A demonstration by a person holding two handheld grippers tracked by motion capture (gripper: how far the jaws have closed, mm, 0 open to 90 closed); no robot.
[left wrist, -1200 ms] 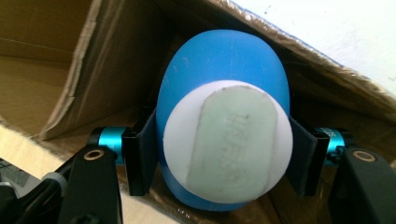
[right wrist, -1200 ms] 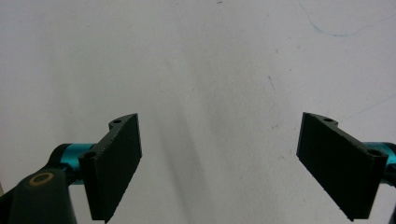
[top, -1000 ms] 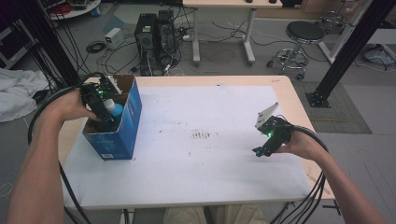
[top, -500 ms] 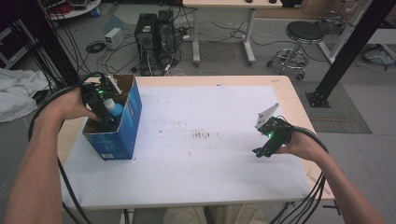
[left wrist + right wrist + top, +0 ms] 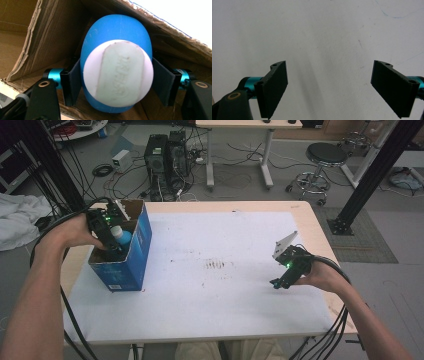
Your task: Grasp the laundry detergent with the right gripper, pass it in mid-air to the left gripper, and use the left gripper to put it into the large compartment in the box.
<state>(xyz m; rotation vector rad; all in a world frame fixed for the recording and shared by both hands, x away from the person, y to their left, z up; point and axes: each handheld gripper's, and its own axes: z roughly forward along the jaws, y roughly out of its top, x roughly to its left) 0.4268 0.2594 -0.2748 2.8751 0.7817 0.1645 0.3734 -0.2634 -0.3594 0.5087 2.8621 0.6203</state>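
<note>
The desk carries a blue cardboard box at its nine o'clock edge. Inside stands a blue bottle (white cap toward the camera), between the left gripper fingers, which have just been opening, pads beside its flanks. At three o'clock, the right gripper fingers are spread, released.

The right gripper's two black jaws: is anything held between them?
No: in the right gripper view, the right gripper has its jaws standing wide apart, with just the bare white table surface showing between them.
</note>
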